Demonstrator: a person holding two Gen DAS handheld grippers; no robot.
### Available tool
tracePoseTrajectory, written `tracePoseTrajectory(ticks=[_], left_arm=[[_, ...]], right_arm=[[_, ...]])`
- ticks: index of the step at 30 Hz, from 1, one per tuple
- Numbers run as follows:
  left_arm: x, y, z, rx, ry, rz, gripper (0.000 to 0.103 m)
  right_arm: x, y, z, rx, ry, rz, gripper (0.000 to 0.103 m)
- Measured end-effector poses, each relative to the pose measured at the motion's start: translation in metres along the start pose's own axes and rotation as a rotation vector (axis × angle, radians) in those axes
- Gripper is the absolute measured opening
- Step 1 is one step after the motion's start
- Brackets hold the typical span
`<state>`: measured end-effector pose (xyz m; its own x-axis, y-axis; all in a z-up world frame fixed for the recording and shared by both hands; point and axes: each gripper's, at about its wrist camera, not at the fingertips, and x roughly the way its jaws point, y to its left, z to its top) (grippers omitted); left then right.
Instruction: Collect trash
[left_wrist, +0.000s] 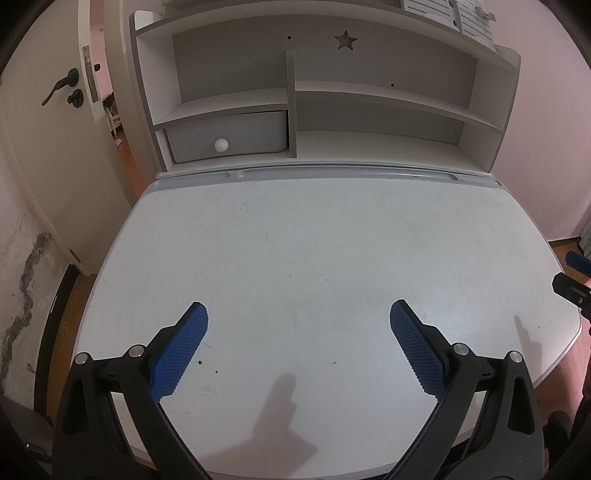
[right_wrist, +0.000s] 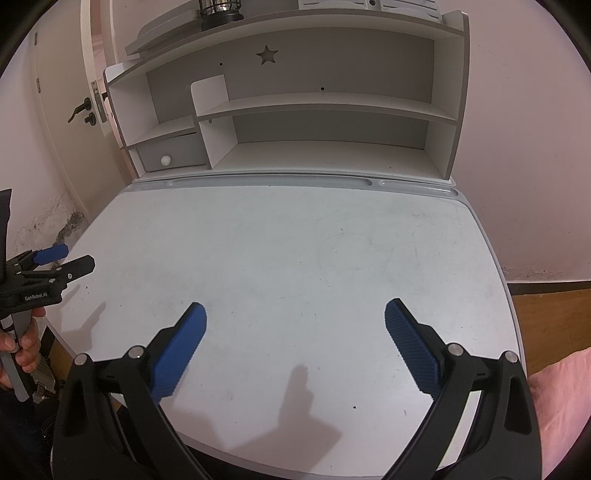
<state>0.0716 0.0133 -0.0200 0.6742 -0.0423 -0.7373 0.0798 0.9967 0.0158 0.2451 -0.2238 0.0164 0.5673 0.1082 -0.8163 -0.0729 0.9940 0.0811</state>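
My left gripper hangs open above the near part of a white desk top, its blue pads wide apart with nothing between them. In the same stance, my right gripper is open over the desk top and holds nothing. The left gripper also shows at the left edge of the right wrist view, held by a hand. The right gripper's tip shows at the right edge of the left wrist view. No trash item is visible on the desk, only a few tiny dark specks.
A white hutch with shelves stands at the desk's back, holding a grey drawer with a white knob. A grooved grey strip runs along the back edge. A door stands left; wooden floor lies right.
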Motion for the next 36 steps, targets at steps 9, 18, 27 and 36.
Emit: tracePoseTrajectory(ticks=[9,18,27,36], left_arm=[[-0.0009,-0.0009,-0.0013,-0.002,0.005,0.001,0.096],[-0.0025,-0.0038,-0.0029,-0.002,0.0,0.0,0.096],[-0.0013,-0.0053,-0.0033,0.004,0.002,0.002,0.096],[-0.0011,-0.0078,-0.0033,0.014,-0.003,0.01,0.096]], right_arm=[[-0.0003,0.0006,0.0003,0.0,-0.003,0.0,0.094],[0.0002,0.0001,0.0003,0.002,-0.003,-0.002,0.094],[0.0011,-0.0009,-0.001,0.006,-0.002,-0.003,0.094],[0.0003,-0.0042,-0.0003,0.018,-0.005,-0.009,0.094]])
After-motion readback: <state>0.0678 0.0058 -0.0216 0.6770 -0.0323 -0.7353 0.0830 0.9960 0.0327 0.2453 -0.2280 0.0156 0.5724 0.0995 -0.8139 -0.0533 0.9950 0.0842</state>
